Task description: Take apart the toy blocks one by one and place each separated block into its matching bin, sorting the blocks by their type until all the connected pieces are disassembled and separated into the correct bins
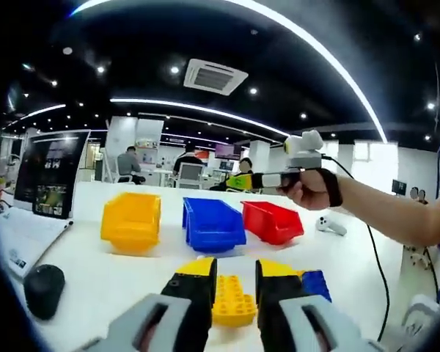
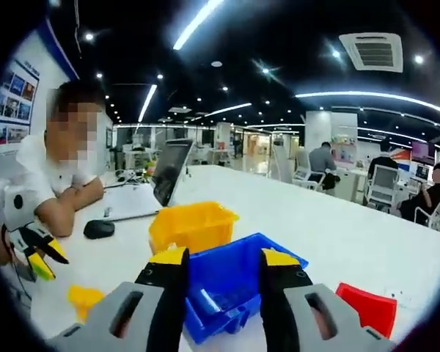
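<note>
Left gripper view: I count three bins in a row mid-frame on the white surface (image 1: 95, 271) — yellow bin (image 1: 132, 221) at left, blue bin (image 1: 213, 224) centre, red bin (image 1: 273, 221) right. Two blocks at bottom centre: a yellow studded block (image 1: 232, 299) sits in the gap of my left tongs (image 1: 232, 286), and a blue block (image 1: 317, 283) is just right of them. The jaws stand apart either side of the yellow block; I can't tell if they actually press it. At right of frame a hand (image 1: 312, 189) holds my right tongs (image 1: 238, 182) up, above the red bin; their state is unreadable here. One mouse (image 1: 44, 290) lower left, one laptop (image 1: 48, 176) upper left.

Right gripper view: same three bins, yellow (image 2: 192, 224), blue (image 2: 238, 282), red (image 2: 370, 308) at lower right. Right tongs (image 2: 224, 290) released, jaws wide, nothing held, blue bin seen between them. One yellow block (image 2: 84, 299) lower left, left tongs (image 2: 44, 257) just above it. One person (image 2: 59, 176) seated at left.
</note>
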Action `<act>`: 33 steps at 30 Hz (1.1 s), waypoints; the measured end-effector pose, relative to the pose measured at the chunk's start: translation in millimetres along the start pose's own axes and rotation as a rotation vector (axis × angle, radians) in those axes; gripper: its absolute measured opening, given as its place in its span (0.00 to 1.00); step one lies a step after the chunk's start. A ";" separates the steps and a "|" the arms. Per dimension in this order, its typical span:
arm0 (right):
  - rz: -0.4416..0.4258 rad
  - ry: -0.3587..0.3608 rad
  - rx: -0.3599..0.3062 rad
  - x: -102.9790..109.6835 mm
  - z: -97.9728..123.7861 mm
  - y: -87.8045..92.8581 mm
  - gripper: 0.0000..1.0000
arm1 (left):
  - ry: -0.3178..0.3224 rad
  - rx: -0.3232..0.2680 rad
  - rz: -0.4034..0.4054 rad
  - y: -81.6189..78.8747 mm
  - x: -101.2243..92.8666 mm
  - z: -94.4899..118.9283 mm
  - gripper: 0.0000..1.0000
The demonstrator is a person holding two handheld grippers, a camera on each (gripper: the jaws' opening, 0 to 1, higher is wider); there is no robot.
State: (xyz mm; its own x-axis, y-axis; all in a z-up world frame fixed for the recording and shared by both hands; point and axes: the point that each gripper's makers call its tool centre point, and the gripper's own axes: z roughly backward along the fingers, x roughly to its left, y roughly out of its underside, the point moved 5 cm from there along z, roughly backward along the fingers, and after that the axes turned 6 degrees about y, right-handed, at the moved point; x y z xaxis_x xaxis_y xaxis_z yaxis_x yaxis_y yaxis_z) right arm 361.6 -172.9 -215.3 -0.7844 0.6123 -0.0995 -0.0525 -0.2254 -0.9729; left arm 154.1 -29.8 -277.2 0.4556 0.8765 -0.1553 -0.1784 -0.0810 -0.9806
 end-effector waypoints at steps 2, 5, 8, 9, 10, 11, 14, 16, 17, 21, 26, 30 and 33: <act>0.004 -0.012 -0.003 1.9 3.7 -0.5 0.38 | 0.011 0.002 -0.005 -0.3 -4.3 -2.8 0.23; 0.005 -0.028 -0.009 3.1 8.8 0.4 0.37 | 0.023 0.008 -0.010 0.2 -9.0 -6.5 0.23; -0.003 -0.024 -0.009 -0.1 14.4 4.5 0.36 | 0.026 0.013 -0.002 1.0 -13.7 -7.8 0.23; -0.007 -0.023 -0.010 -0.6 16.2 5.5 0.35 | 0.033 0.012 -0.007 0.1 -15.7 -8.3 0.23; -0.010 -0.024 -0.010 -0.6 18.4 7.0 0.34 | 0.037 0.013 -0.010 -0.5 -17.4 -8.8 0.23; -0.008 -0.026 -0.010 -0.7 20.5 8.6 0.34 | 0.038 0.018 -0.015 -0.8 -18.4 -9.5 0.23; -0.004 -0.025 -0.011 -2.3 28.0 12.9 0.34 | 0.010 0.010 -0.013 -3.0 -15.4 -9.4 0.23; -0.013 -0.020 -0.023 -2.0 36.7 14.0 0.34 | -0.003 -0.005 0.003 -5.4 -13.4 -9.7 0.25; -0.016 -0.020 -0.028 -0.6 42.2 14.7 0.33 | -0.006 -0.007 0.008 -6.0 -12.9 -10.1 0.27; -0.013 -0.037 -0.041 9.6 75.0 22.3 0.31 | -0.021 -0.014 0.024 -10.2 -7.7 -10.2 0.30; 0.110 -0.026 -0.033 34.8 141.2 56.8 0.31 | -0.006 -0.005 0.023 -9.3 -13.6 -7.5 0.30; 0.138 -0.001 -0.004 59.0 185.9 94.6 0.31 | 0.055 0.080 0.010 3.6 -37.7 -5.3 0.32; 0.135 0.013 0.010 69.9 206.5 113.9 0.31 | 0.070 0.083 -0.005 4.9 -47.9 -4.9 0.33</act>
State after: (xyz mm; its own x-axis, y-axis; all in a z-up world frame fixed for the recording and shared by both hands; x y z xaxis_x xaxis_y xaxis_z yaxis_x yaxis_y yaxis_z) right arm 173.1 -312.3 -290.0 -0.7766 0.5857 -0.2321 0.0469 -0.3136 -0.9484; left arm 135.6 -74.5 -275.2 0.5160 0.8413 -0.1612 -0.2458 -0.0349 -0.9687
